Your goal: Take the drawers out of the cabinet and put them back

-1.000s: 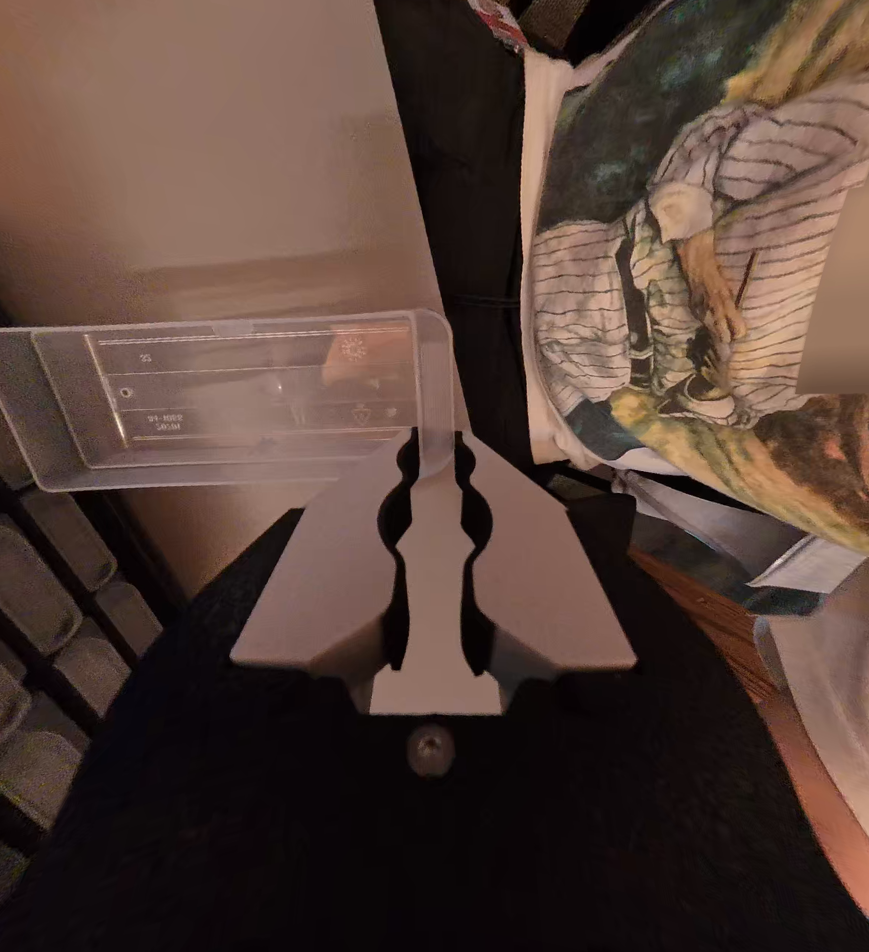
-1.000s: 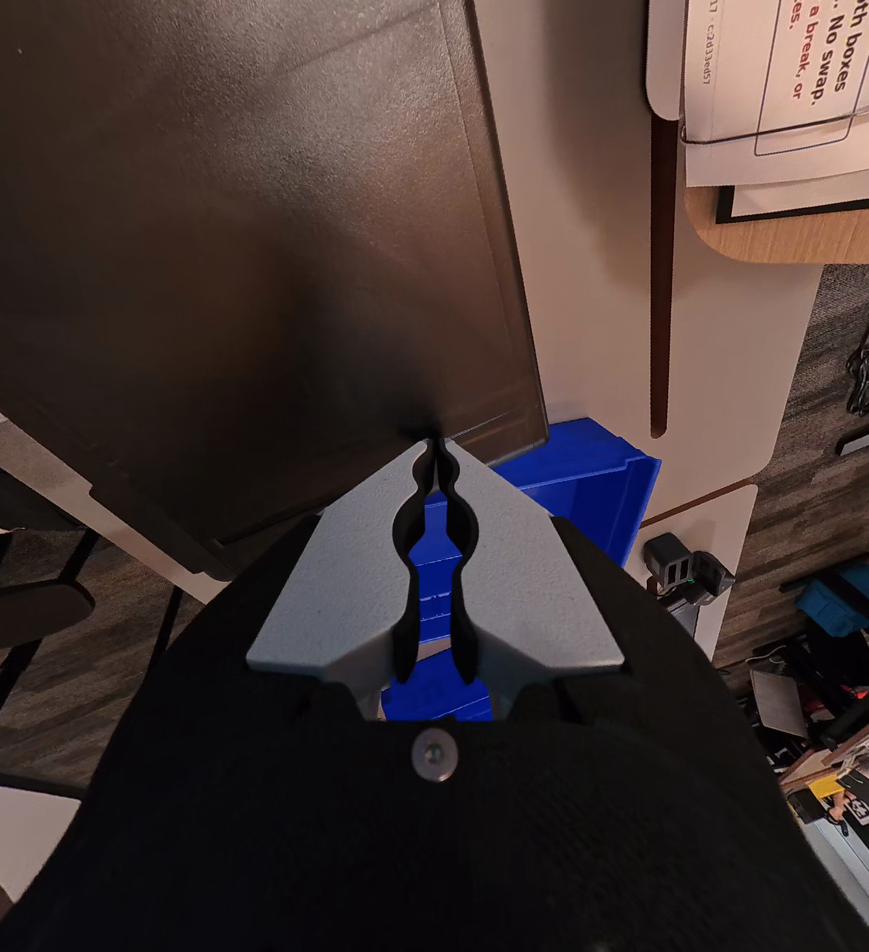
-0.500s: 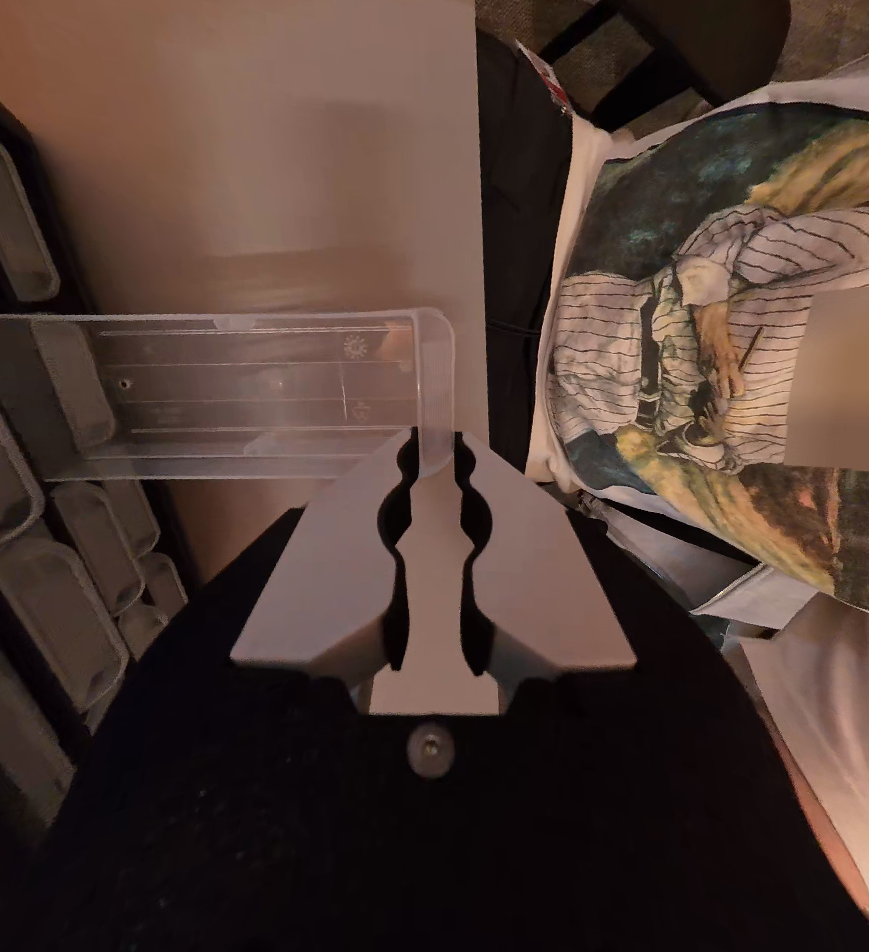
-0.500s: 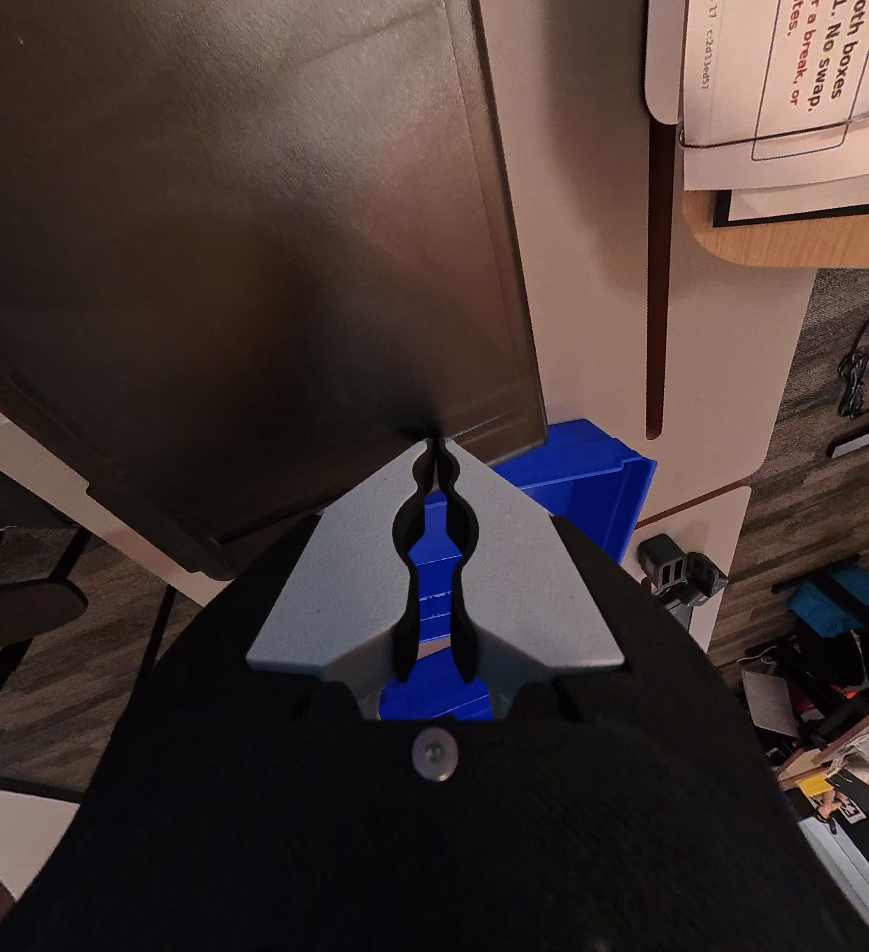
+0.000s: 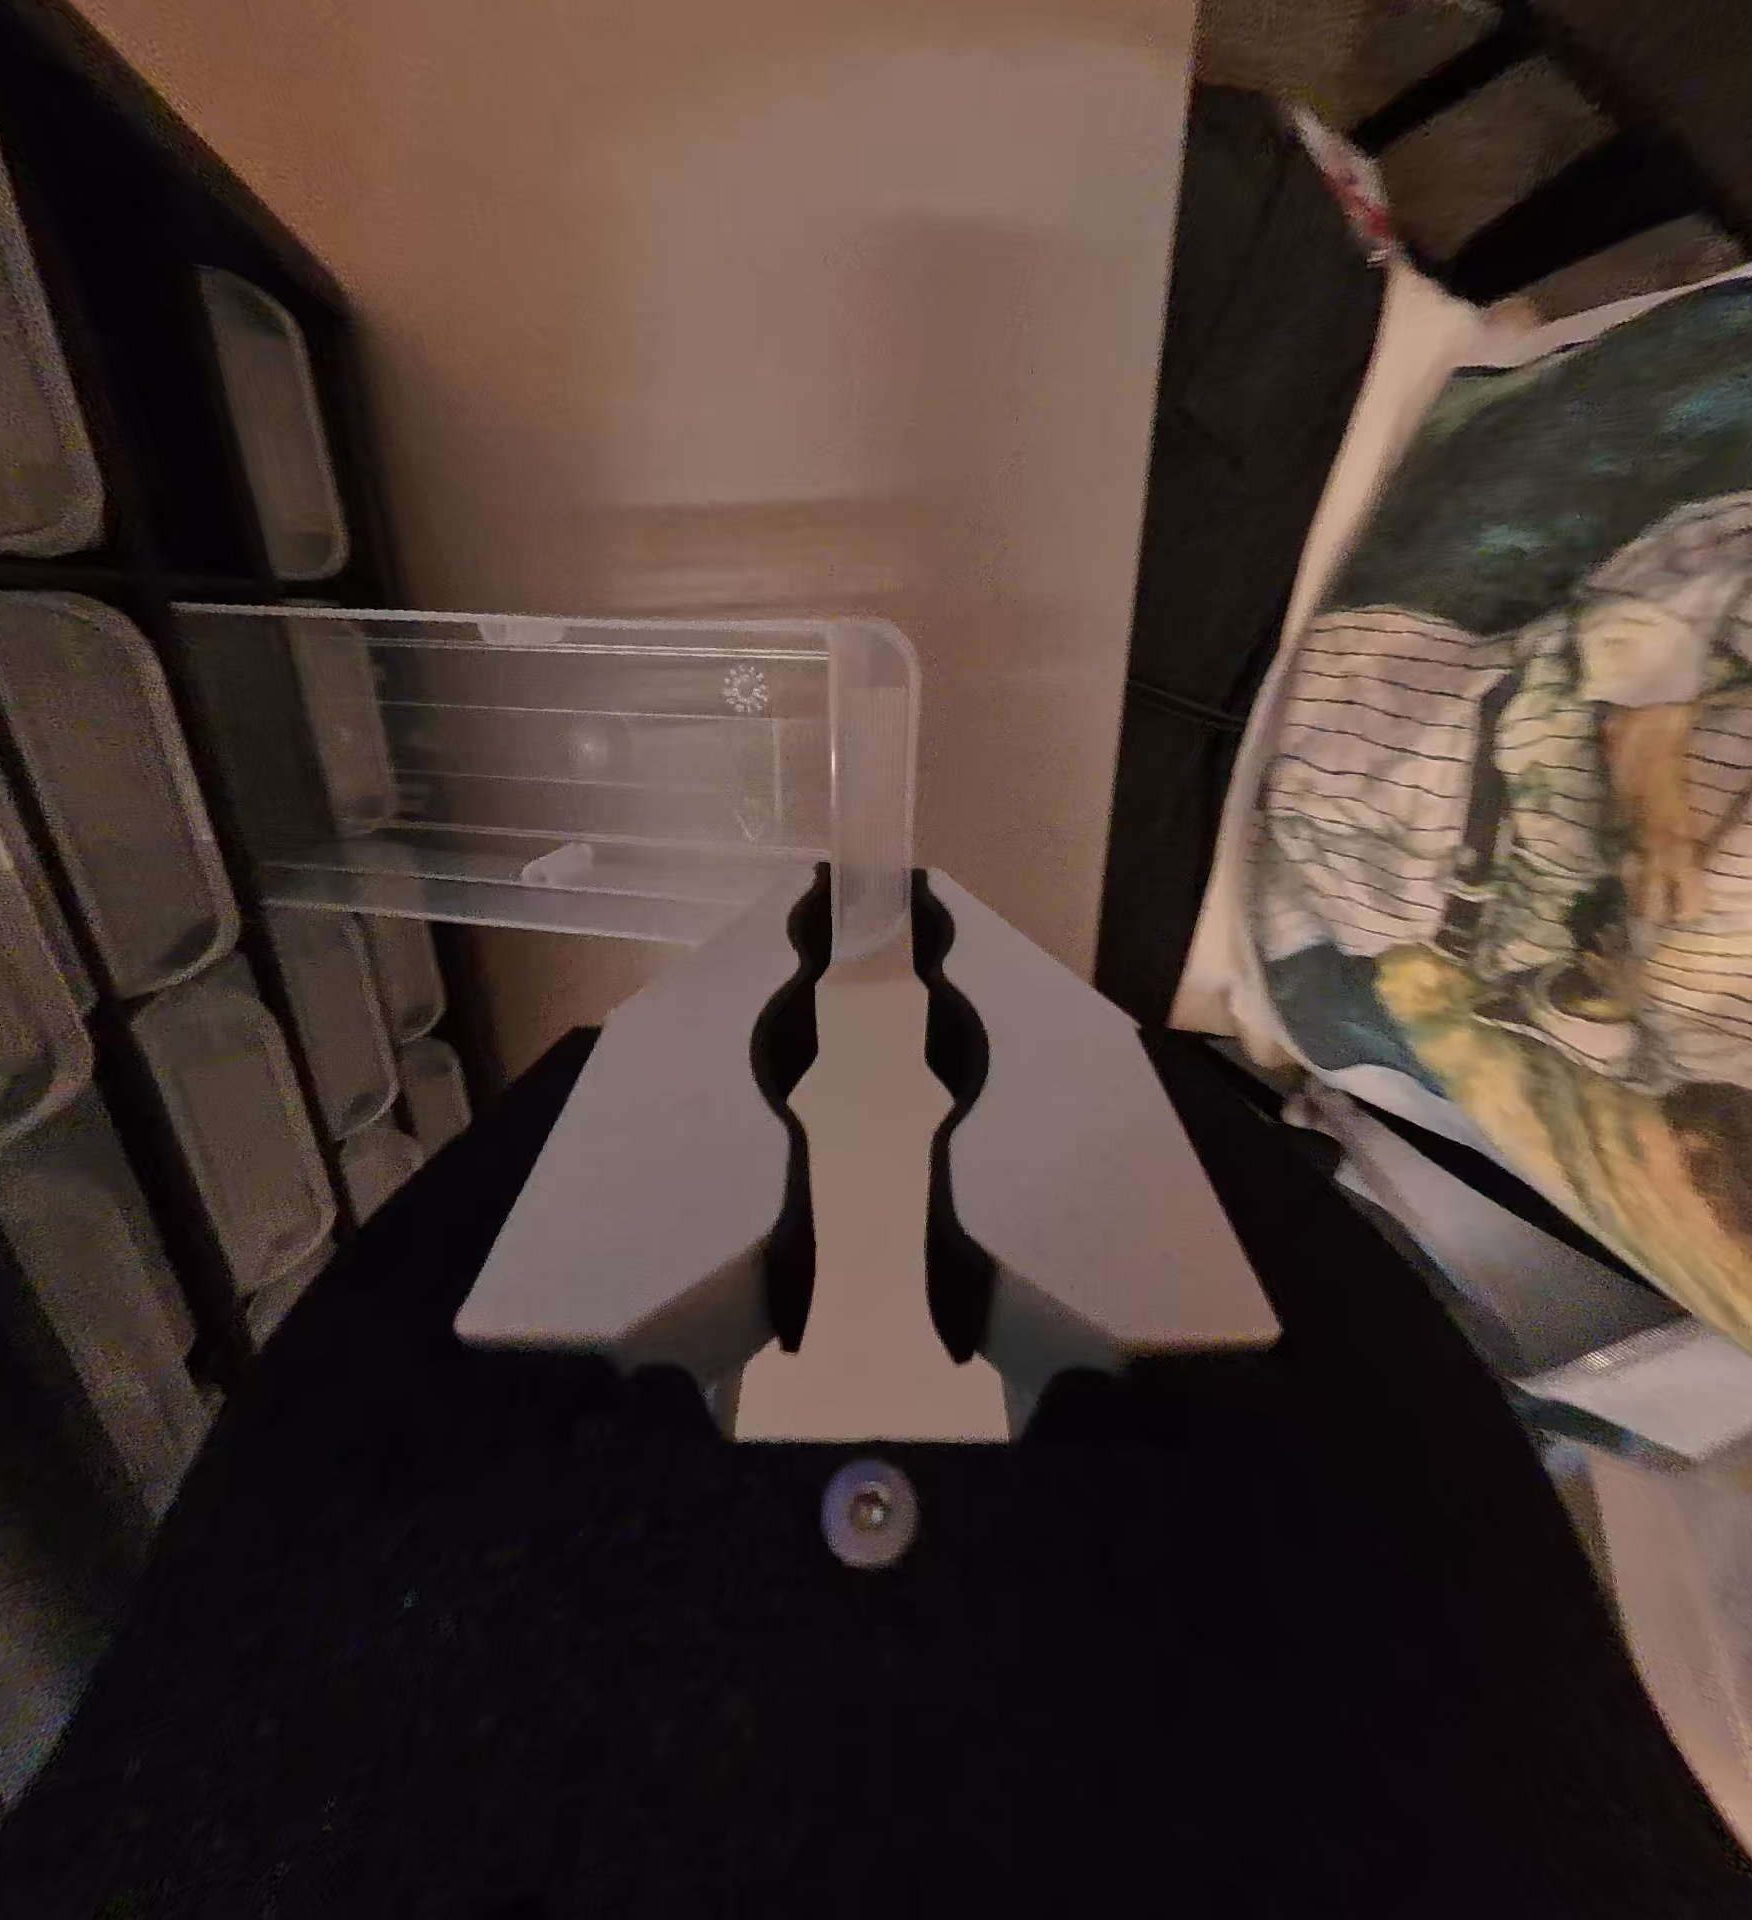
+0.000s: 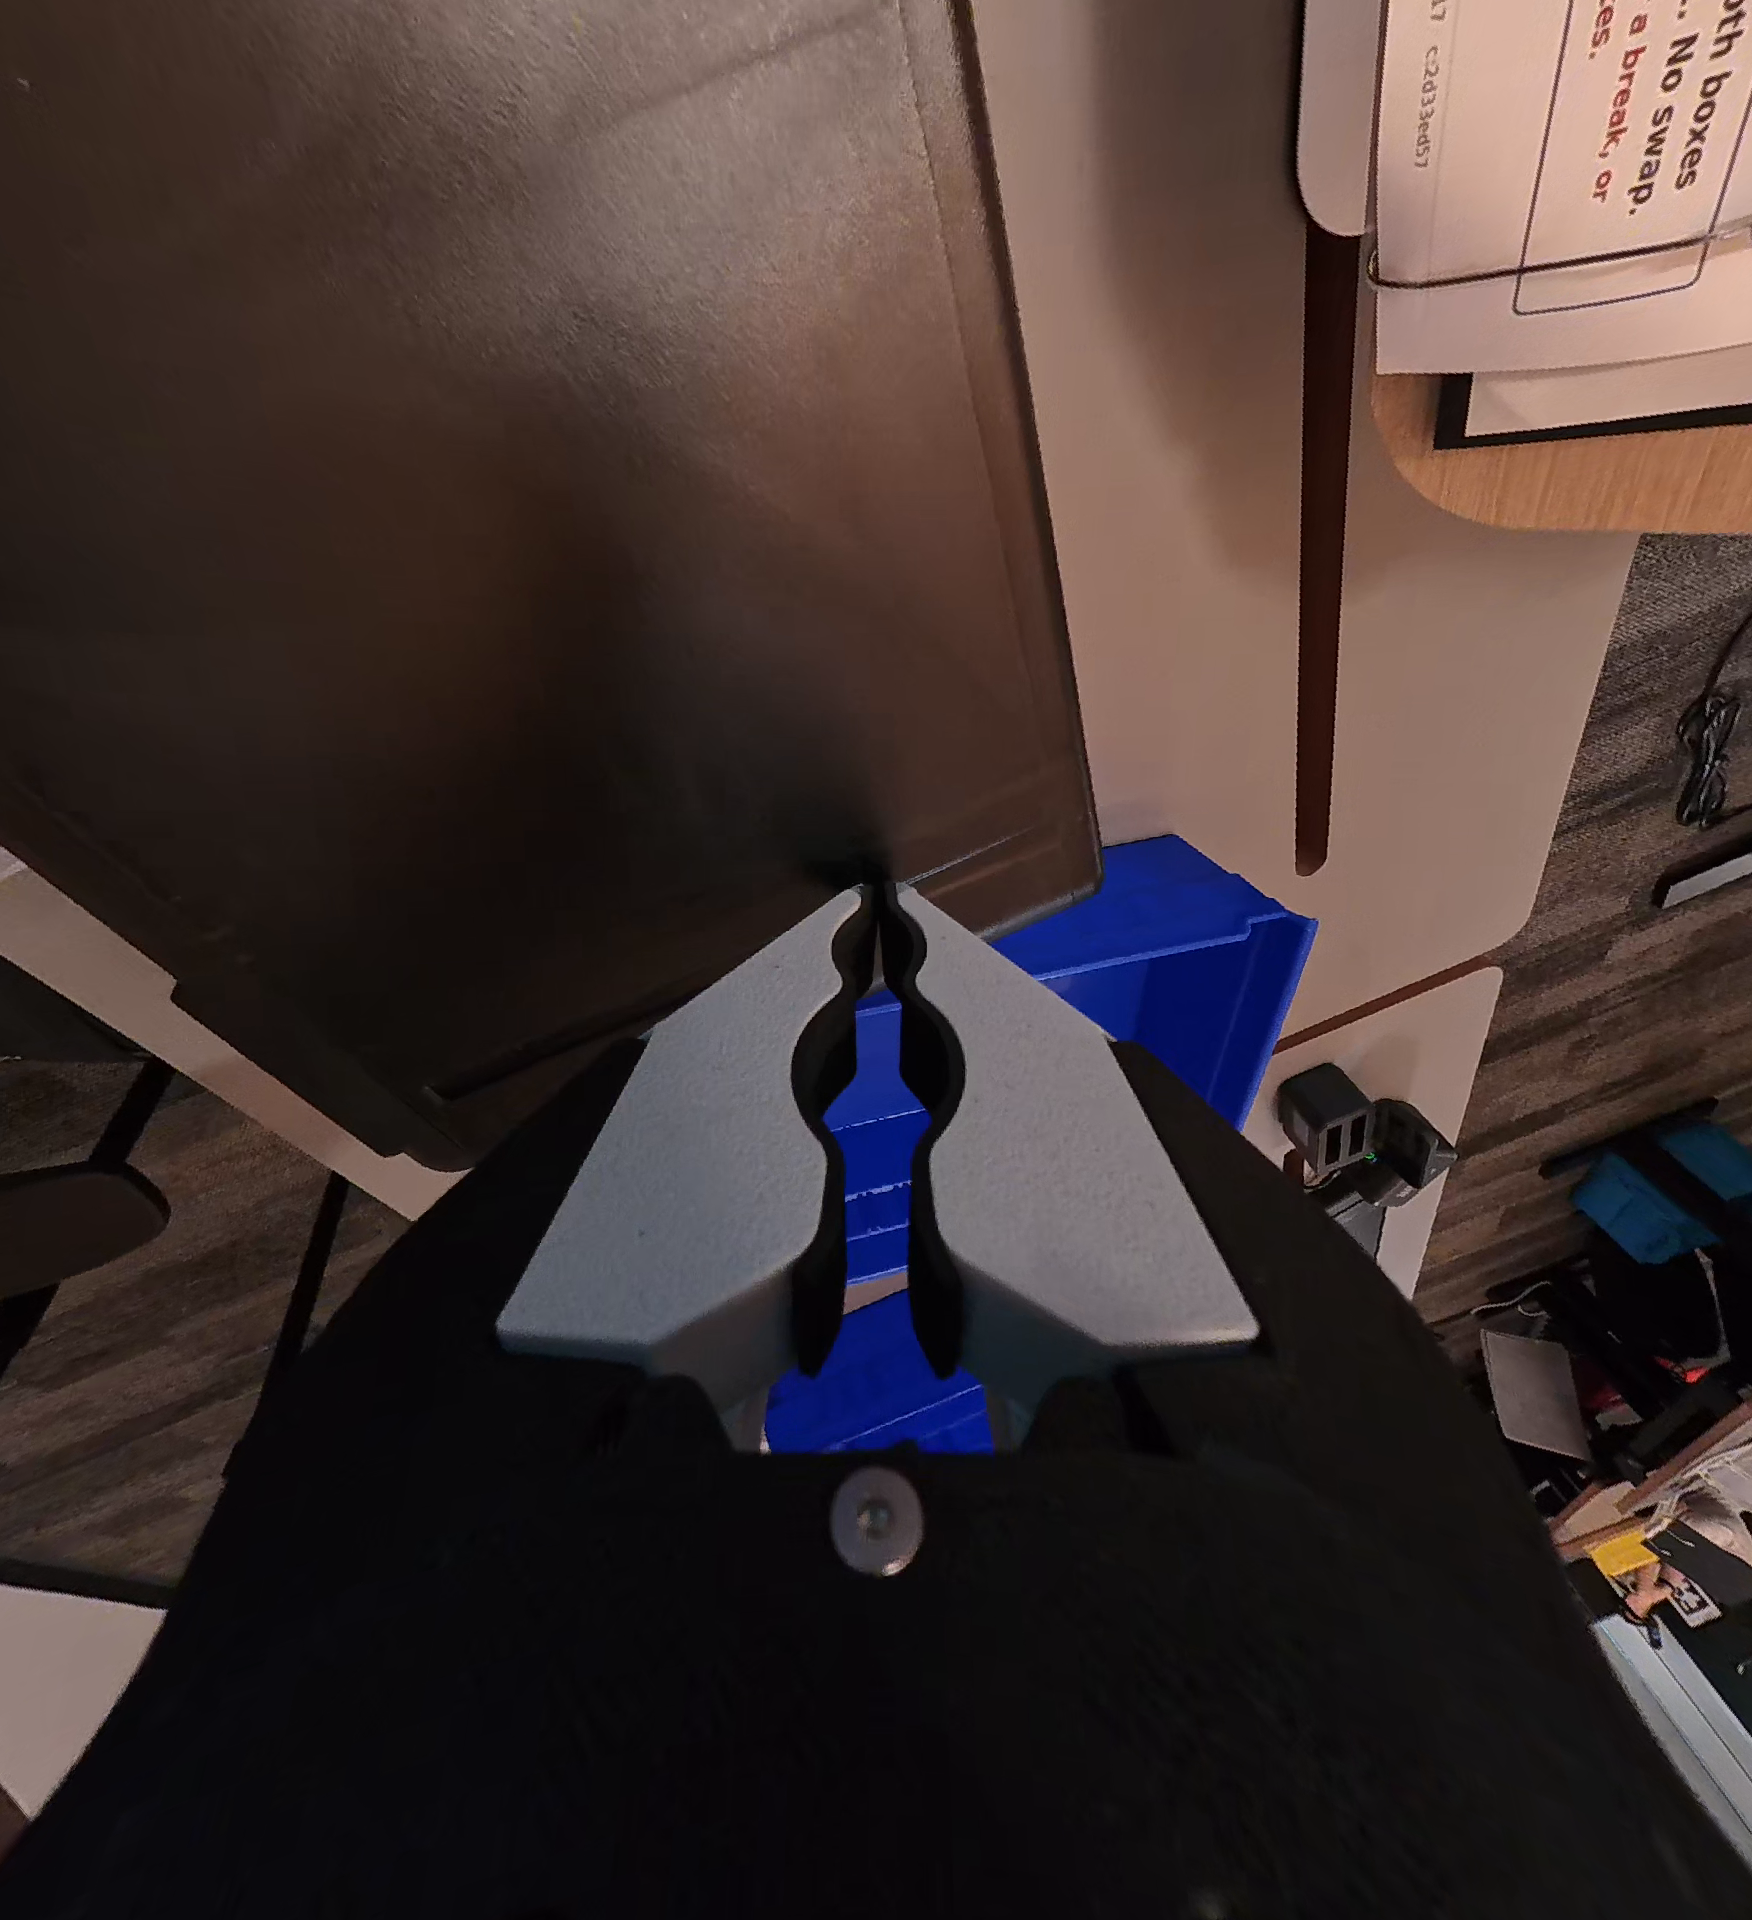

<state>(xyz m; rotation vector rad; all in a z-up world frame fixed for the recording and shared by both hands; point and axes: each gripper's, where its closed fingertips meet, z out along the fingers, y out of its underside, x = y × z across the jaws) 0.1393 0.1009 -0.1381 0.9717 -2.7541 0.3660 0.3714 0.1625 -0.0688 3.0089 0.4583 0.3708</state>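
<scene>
My left gripper (image 5: pixel 870 881) is shut on the front tab of a clear plastic drawer (image 5: pixel 581 769). The drawer lies level and its far end sits in a slot of the black cabinet (image 5: pixel 124 520) at the left, among several translucent drawers (image 5: pixel 98 790). In the right wrist view my right gripper (image 6: pixel 878 889) is shut on the lower edge of the cabinet's black outer wall (image 6: pixel 456 499), which fills the upper left.
A white tabletop (image 5: pixel 747 312) lies under the drawer. A person in a printed shirt (image 5: pixel 1537 790) is close at the right. A blue bin (image 6: pixel 1152 997) sits below the cabinet corner. Papers (image 6: pixel 1578 177) on a wooden board and floor clutter (image 6: pixel 1682 1299) are at the right.
The left gripper has carried the clear drawer toward the cabinet, and its far end now sits in a slot. The right gripper has held still on the cabinet.
</scene>
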